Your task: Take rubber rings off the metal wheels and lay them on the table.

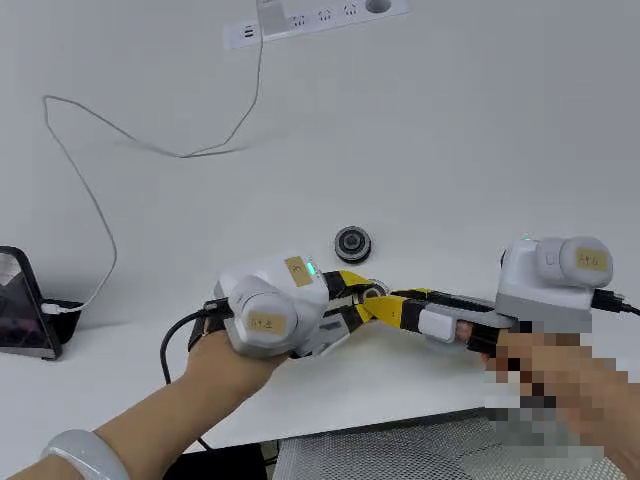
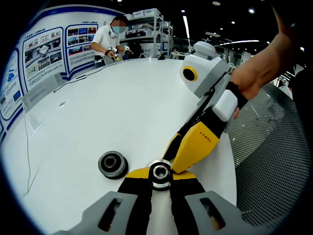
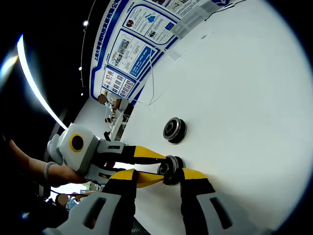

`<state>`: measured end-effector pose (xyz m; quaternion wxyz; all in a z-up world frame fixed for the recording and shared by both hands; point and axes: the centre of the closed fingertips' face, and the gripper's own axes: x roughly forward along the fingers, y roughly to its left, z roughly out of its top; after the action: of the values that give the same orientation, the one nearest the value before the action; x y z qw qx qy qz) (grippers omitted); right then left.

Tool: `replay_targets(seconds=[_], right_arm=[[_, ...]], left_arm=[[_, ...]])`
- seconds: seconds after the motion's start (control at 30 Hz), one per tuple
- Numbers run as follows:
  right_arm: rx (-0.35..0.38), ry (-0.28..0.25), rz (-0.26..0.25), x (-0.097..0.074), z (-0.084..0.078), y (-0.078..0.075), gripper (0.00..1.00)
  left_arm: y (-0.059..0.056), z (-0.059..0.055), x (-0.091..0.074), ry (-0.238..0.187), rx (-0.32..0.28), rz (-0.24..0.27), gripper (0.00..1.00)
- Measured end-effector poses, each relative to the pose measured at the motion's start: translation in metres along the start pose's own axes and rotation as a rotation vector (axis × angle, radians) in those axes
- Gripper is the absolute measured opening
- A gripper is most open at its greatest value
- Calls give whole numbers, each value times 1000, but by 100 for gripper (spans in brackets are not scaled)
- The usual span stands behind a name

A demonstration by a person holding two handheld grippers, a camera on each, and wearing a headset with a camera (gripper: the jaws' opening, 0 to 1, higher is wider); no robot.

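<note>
A small metal wheel (image 2: 160, 172) with a black rubber ring sits between the tips of my left gripper (image 1: 368, 296), which is shut on it. My right gripper (image 1: 378, 303) comes in from the right, and its yellow jaws pinch the dark rim of the same wheel (image 3: 171, 169). The two grippers meet tip to tip just above the table. A second wheel (image 1: 352, 242) with its rubber ring on lies flat on the white table beyond them, and it appears as that wheel (image 2: 113, 164) in the left gripper view and that wheel (image 3: 174, 129) in the right gripper view.
A white power strip (image 1: 315, 18) lies at the far edge, and its grey cable (image 1: 95, 205) runs to a phone on a stand (image 1: 22, 300) at the left. A metal mesh surface (image 1: 420, 450) borders the near table edge. A person (image 2: 110, 36) stands far off.
</note>
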<state>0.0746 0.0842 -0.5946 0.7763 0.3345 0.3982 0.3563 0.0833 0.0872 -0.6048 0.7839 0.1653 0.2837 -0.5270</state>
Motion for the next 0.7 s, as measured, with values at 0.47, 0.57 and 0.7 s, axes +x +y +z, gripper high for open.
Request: replay_targets(seconds=[0.47,0.57,0.7], right_arm=[[21,8,2,-1,-3,2,33],[27,-7,0,-2,1,2,33],[33,-19,-2,-3,4,-2,31]], left_arm=[[0,0,0,0,-5,1,13],[0,0,0,0,-5,2,13],[0,0,0,1,-5,2,13]])
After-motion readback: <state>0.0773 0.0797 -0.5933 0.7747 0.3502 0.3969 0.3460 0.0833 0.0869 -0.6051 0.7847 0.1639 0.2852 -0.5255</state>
